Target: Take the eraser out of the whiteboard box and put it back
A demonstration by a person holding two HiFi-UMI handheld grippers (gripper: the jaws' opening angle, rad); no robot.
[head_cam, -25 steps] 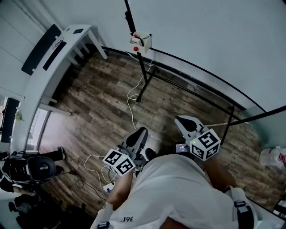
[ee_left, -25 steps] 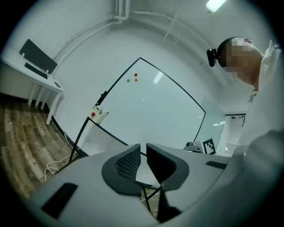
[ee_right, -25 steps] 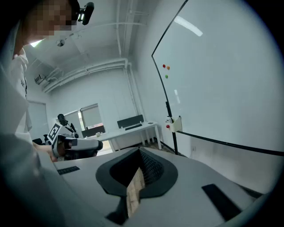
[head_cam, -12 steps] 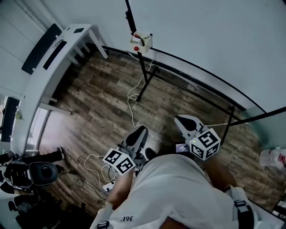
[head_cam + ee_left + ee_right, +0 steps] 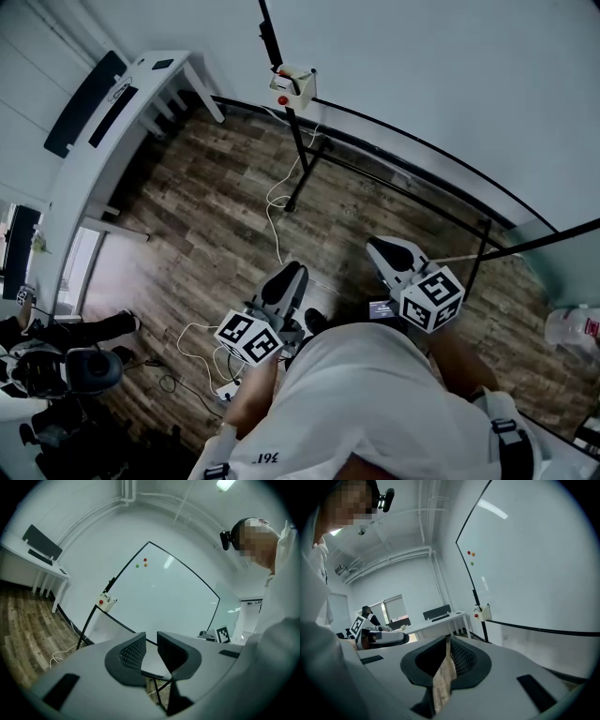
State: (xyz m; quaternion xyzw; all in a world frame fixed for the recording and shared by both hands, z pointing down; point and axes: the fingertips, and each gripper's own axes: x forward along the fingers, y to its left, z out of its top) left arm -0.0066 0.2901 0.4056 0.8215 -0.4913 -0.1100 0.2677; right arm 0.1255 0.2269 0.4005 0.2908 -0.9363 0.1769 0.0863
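The white whiteboard box with a red dot hangs on the whiteboard's frame, far ahead of both grippers. A dark item stands in it; I cannot make out the eraser. The box also shows in the left gripper view and the right gripper view. My left gripper is held near my waist; its jaws stand open by a narrow gap, have just been opening, and have nothing between them. My right gripper is shut and empty.
A white desk with dark equipment stands at the left wall. Cables and a power strip lie on the wooden floor. The whiteboard's black stand legs reach over the floor. A seated person is at lower left.
Both grippers have stayed where they were. The seated person at the lower left has shifted a little.
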